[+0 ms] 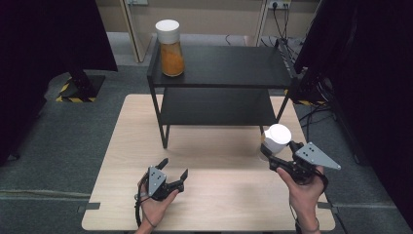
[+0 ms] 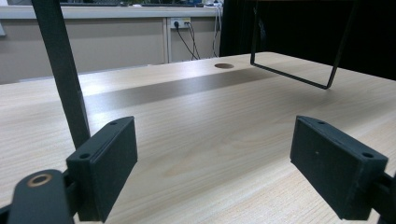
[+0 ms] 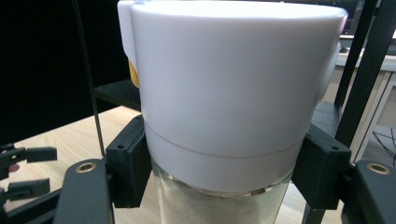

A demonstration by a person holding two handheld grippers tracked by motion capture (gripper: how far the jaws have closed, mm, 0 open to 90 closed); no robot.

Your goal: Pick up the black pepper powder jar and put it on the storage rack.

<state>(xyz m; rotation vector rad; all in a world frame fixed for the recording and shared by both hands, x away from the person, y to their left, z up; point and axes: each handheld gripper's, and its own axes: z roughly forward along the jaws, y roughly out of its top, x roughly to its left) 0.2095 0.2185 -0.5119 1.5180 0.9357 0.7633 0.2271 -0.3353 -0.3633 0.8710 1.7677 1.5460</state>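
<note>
A glass jar with a wide white lid (image 1: 277, 138) hangs just above the right side of the wooden table (image 1: 214, 195), in front of the shelf's right leg. My right gripper (image 1: 275, 153) is shut on it. In the right gripper view the pads (image 3: 127, 163) press the jar (image 3: 224, 84) just below the lid, and pale contents show through the glass. A second jar, with orange contents and a white lid (image 1: 171, 48), stands on the left end of the black shelf's top (image 1: 224, 68). My left gripper (image 1: 174, 166) rests low at the table's front left, open, with nothing between its jaws (image 2: 215, 168).
The black two-level shelf stands across the back of the table, and its lower board (image 1: 216, 107) is bare. One thin shelf leg (image 2: 60, 70) rises close to the left gripper. Dark curtains flank both sides. Cables (image 1: 316, 112) lie on the floor at the right.
</note>
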